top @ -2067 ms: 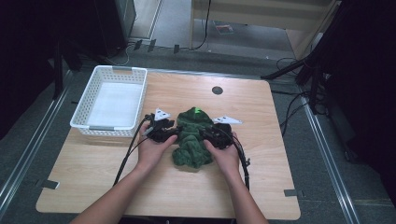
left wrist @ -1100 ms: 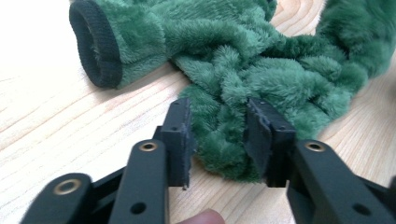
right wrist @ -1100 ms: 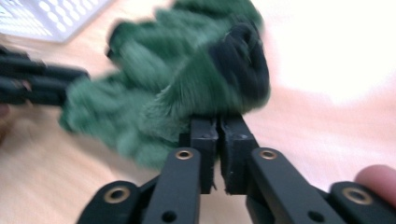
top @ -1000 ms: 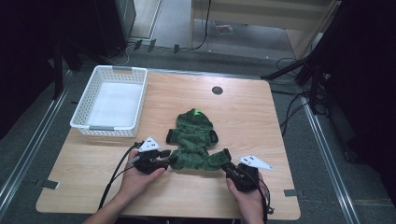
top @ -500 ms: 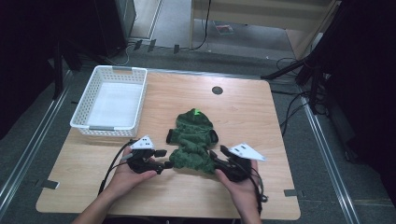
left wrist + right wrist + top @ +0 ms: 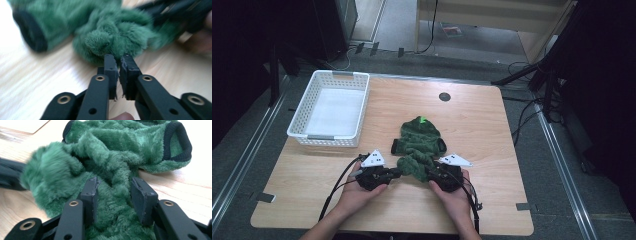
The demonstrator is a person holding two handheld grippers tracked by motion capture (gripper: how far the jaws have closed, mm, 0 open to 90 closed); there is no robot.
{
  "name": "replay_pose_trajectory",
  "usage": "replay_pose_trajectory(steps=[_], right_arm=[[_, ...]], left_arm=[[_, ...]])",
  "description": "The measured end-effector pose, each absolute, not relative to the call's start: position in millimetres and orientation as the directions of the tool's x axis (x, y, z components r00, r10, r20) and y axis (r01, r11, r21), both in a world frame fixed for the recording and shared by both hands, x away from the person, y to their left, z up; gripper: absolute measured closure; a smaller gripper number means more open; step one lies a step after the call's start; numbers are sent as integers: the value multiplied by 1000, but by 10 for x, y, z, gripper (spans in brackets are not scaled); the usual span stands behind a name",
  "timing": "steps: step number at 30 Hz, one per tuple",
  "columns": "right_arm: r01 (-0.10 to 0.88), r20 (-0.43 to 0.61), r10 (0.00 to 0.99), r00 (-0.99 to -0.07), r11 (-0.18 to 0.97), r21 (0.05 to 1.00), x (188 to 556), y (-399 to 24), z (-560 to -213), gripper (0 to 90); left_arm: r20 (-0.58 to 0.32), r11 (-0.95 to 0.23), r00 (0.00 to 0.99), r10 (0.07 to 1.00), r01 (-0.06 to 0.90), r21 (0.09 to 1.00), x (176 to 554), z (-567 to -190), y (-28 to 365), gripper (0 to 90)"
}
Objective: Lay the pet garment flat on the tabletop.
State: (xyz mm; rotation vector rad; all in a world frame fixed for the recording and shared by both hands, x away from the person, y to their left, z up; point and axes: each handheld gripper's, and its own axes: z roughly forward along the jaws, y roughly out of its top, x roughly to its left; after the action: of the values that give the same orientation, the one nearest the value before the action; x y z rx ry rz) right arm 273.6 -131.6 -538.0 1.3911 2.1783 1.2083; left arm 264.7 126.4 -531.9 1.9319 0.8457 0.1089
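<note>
The left gripper (image 6: 118, 61) is nearly closed, just nipping the fuzzy green pet hoodie's (image 6: 419, 145) hem. The right gripper (image 6: 115, 187) sits wide open around bunched fleece.

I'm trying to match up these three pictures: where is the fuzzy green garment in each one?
High view: green garment at table centre, just ahead of both grippers.
Left gripper view: across the top, beyond the nearly closed jaws.
Right gripper view: centre, running between the open jaws.
Shared landmark: its black cuff.
</note>
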Motion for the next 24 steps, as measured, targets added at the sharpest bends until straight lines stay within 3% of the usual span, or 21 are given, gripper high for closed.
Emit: replay_pose_trajectory(steps=[1,3,5,6,7,11,15,17,18,20,22,24], right_arm=[[609,187,850,-493,183,772,2736,-1316,-5380,593],[612,194,852,-486,174,771,2757,-1331,-5402,591],[609,187,855,-484,175,774,2768,-1347,-5411,580],[609,187,855,-484,175,774,2768,-1347,-5411,580],[600,168,863,-477,180,779,2770,-1381,-5417,570],[583,179,857,-483,163,796,2727,-1493,-5357,548],[568,163,860,-484,167,806,2665,-1597,-5299,542],[594,200,862,-466,137,792,2628,-1708,-5292,542],[609,219,858,-465,130,783,2617,-1729,-5299,542],[620,230,848,-478,141,772,2607,-1730,-5323,550],[621,199,842,-500,189,761,2599,-1684,-5358,586],[619,152,849,-507,236,749,2591,-1647,-5393,623]], left_arm=[[-272,-272,753,599,511,816,2647,-5319,1264,853],[-357,-177,785,505,500,848,2636,-5200,1266,834],[-389,-135,794,467,499,856,2635,-5178,1283,669],[-466,-45,803,372,517,855,2647,-5153,1351,669],[-539,64,775,330,552,832,2677,-5125,1500,610],[-434,-57,688,582,567,822,2740,-5183,1631,519],[-428,-109,660,617,610,785,2738,-5317,1578,423],[-387,-196,663,641,629,752,2718,-5414,1410,393],[-363,-221,668,650,623,751,2694,-5433,1357,409],[-288,-286,676,678,604,744,2662,-5462,1282,531],[-236,-338,689,685,588,735,2631,-5477,1257,686],[-215,-353,688,693,585,730,2632,-5477,1269,781]])
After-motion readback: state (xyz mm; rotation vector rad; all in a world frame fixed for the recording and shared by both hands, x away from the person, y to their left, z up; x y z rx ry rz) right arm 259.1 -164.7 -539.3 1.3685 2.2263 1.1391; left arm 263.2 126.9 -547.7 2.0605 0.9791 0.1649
